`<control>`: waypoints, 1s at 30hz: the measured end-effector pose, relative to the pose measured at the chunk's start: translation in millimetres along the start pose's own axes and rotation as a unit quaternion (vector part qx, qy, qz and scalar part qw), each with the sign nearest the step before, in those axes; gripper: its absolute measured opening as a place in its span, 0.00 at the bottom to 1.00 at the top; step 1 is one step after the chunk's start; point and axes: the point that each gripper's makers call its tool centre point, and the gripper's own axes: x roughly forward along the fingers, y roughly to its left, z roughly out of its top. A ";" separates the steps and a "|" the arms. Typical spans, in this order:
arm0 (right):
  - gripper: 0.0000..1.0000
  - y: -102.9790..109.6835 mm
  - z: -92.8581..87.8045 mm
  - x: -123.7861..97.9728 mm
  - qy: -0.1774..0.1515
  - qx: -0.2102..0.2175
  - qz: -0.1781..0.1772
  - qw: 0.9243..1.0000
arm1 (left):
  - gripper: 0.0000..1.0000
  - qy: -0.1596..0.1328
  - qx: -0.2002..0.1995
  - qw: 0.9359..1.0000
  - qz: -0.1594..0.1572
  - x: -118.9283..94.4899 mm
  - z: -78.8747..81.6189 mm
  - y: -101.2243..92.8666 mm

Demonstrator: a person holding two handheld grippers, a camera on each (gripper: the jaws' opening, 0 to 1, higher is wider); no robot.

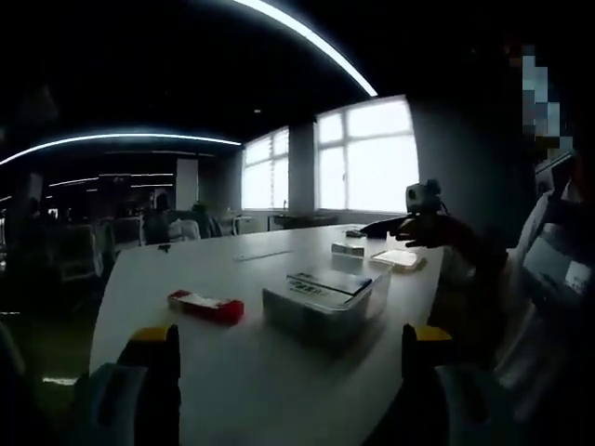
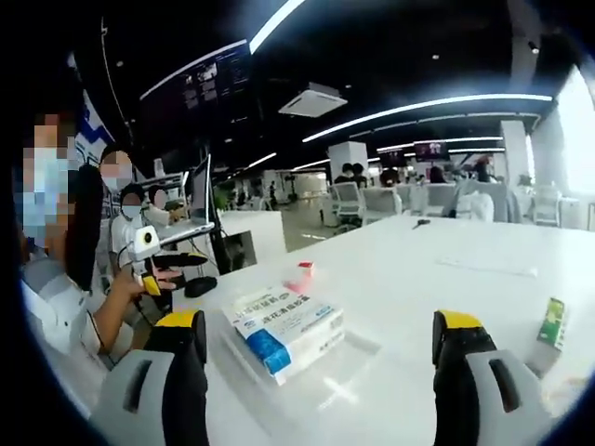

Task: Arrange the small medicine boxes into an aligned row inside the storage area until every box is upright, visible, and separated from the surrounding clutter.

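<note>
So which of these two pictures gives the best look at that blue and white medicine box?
The right gripper view. The blue and white medicine box lies close and well lit there, inside a clear storage container, its printed top showing. In the left gripper view the same container sits farther off in dim light, and the box is only a dark shape.
</note>
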 end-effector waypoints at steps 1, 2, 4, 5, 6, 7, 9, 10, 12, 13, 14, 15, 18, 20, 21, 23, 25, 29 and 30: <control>1.00 1.7 -1.4 -1.8 0.003 -0.001 0.002 1.000 | 0.99 0.001 0.002 1.000 -0.001 -1.3 -1.7 0.2; 1.00 2.0 -1.8 -2.5 0.003 -0.001 0.002 1.000 | 0.99 0.001 0.003 1.000 -0.003 -2.0 -2.6 0.1; 1.00 1.0 -6.3 -7.8 0.012 -0.001 0.000 1.000 | 0.99 -0.003 0.006 1.000 -0.002 -1.9 0.8 -0.1; 1.00 0.4 -8.6 -10.5 0.016 -0.002 -0.001 1.000 | 0.99 -0.005 0.008 1.000 -0.002 -1.9 2.6 -0.2; 1.00 -0.1 -10.9 -13.1 0.020 -0.002 -0.001 1.000 | 0.99 -0.007 0.010 1.000 -0.001 -1.9 4.3 -0.3; 1.00 -4.2 -10.2 -16.0 0.018 -0.004 -0.006 1.000 | 0.99 0.000 0.017 1.000 0.002 -0.8 3.9 0.6; 1.00 -9.6 -11.3 -20.0 0.015 0.004 -0.014 1.000 | 0.99 0.014 0.027 1.000 0.005 1.2 2.2 2.4; 1.00 -11.6 -12.7 -21.9 0.015 0.009 -0.018 1.000 | 0.99 0.016 0.030 0.999 0.004 2.5 2.8 2.5; 1.00 -15.8 -15.4 -25.6 0.013 0.020 -0.025 0.999 | 0.99 0.018 0.034 0.999 0.003 5.1 4.1 2.6; 1.00 -18.7 -18.7 -28.0 0.018 0.022 -0.032 0.999 | 0.99 0.017 0.034 0.999 0.001 5.9 4.6 1.7; 1.00 -21.5 -21.4 -30.2 0.024 0.025 -0.039 0.999 | 0.99 0.015 0.033 0.999 -0.001 6.6 4.9 1.2; 1.00 -23.6 -24.2 -33.1 0.028 0.026 -0.046 0.998 | 0.99 0.014 0.031 0.999 -0.002 8.5 5.2 0.4; 1.00 -31.0 -24.2 -44.1 0.027 0.025 -0.063 0.997 | 0.99 0.018 0.034 0.999 -0.005 13.2 4.8 -2.8; 1.00 -40.6 -21.5 -50.8 0.020 0.028 -0.079 0.996 | 0.99 0.020 0.036 0.999 -0.004 15.4 6.6 -3.2; 1.00 -49.5 -21.4 -55.4 0.020 0.035 -0.095 0.995 | 0.99 0.019 0.036 0.999 -0.003 16.0 7.6 -3.4; 1.00 -56.8 -22.1 -60.3 0.016 0.041 -0.108 0.993 | 0.99 0.016 0.035 0.999 -0.004 17.7 10.4 -5.3; 1.00 -64.0 -25.5 -65.3 0.020 0.048 -0.124 0.991 | 0.99 0.014 0.035 0.999 -0.006 20.1 11.8 -6.8; 1.00 -78.4 -28.3 -74.8 0.023 0.046 -0.151 0.987 | 0.99 0.021 0.037 0.999 -0.005 22.6 10.2 -8.2; 1.00 -82.8 -28.1 -77.1 0.022 0.046 -0.160 0.986 | 0.99 0.023 0.037 0.999 -0.005 22.3 9.9 -8.2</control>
